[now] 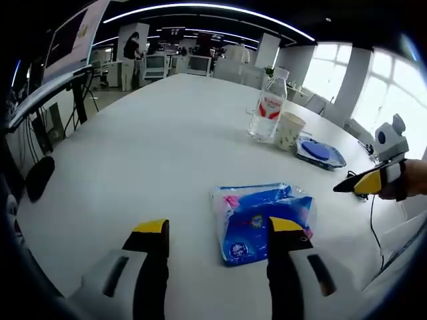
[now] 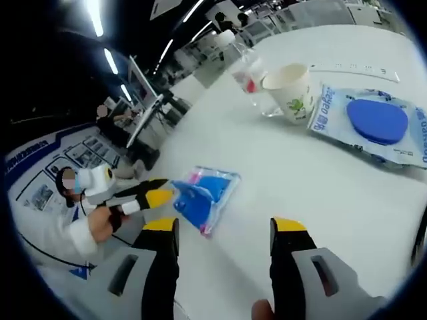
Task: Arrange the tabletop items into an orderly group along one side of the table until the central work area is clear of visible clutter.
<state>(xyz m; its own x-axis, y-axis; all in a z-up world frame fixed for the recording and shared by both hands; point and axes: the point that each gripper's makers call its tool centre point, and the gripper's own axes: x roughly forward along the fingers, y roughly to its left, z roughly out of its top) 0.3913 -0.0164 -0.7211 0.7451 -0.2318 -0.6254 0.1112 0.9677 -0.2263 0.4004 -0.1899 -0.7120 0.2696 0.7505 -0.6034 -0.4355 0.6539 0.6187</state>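
Grouping: bottle [image 1: 268, 107], cup [image 1: 289, 129], wipes pack [image 1: 320, 152] clustered at 1 o'clock.
Left: tissue pack [image 1: 261, 222] mid-table.
Grippers: left gripper [image 1: 217, 230], right gripper [image 2: 224, 227] both wide, empty.

My left gripper [image 1: 217, 235]'s right jaw covers a corner of the blue tissue pack [image 1: 257, 217]. Bottle [image 2: 248, 72] is blurry in the right gripper view, and I can't read the wipes pack [image 2: 373, 125] label.

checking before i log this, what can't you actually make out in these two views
- Blue tissue pack, left gripper view: near corner hidden behind the left gripper jaw.
- Water bottle, right gripper view: blurred, partly behind the paper cup.
- Flat blue packet: print too distorted to read.
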